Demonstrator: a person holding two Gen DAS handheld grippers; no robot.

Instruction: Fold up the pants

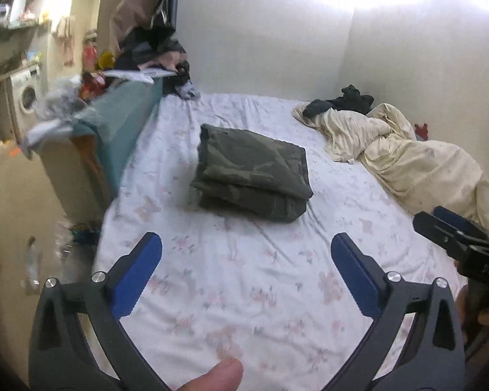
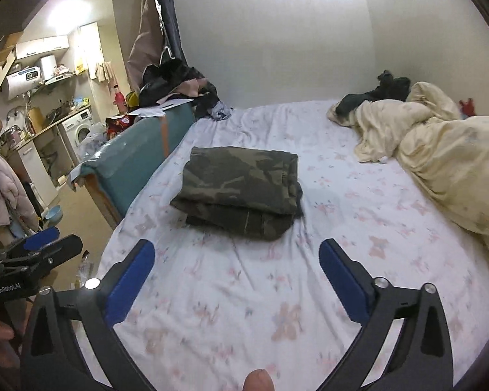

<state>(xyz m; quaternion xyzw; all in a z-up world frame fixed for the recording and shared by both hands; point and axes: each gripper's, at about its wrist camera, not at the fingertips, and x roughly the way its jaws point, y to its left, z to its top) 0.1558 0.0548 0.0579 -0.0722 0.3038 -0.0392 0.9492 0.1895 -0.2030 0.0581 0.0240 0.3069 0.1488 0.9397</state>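
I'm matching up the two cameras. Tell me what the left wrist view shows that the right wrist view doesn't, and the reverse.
Only the left wrist view: the right gripper at its right edge, and a plastic bottle on the floor.

Only the right wrist view: the left gripper at its left edge, a water heater on the wall, a pink jacket and a blue bowl.

Both: the folded pants on the flowered sheet, the cream blanket, the washing machine, open jaws holding nothing.

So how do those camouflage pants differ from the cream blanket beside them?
The pants are dark camouflage, folded into a neat flat stack; the blanket is pale cream, crumpled and loose. The pants sit mid-bed, the blanket along the far side. Both rest on the flowered sheet.
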